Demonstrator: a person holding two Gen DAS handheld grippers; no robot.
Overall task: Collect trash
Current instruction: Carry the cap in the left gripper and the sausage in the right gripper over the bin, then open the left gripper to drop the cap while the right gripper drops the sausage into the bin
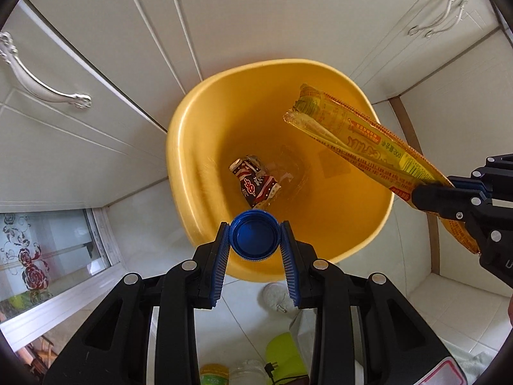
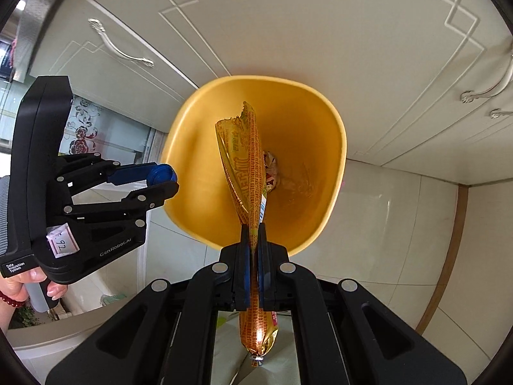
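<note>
A yellow bin [image 1: 192, 147] stands on the floor below both grippers, also in the right wrist view [image 2: 192, 160]. My left gripper [image 1: 255, 237] is shut on a blue bottle cap [image 1: 255, 235], held over the bin's near rim; it shows from the side in the right wrist view [image 2: 166, 181] with the cap [image 2: 162, 175]. My right gripper [image 2: 253, 234] is shut on a long yellow snack wrapper [image 2: 250, 160], whose open end hangs over the bin; it also shows in the left wrist view [image 1: 359, 138]. A crumpled red-and-blue wrapper [image 1: 255, 181] lies at the bin's bottom.
White cabinet doors with silver handles [image 1: 41, 86] rise behind the bin. A tiled floor [image 2: 384, 224] surrounds it. A glass door with a rose pattern [image 1: 32, 256] is at left. A green item [image 1: 282, 353] and jars sit below my left gripper.
</note>
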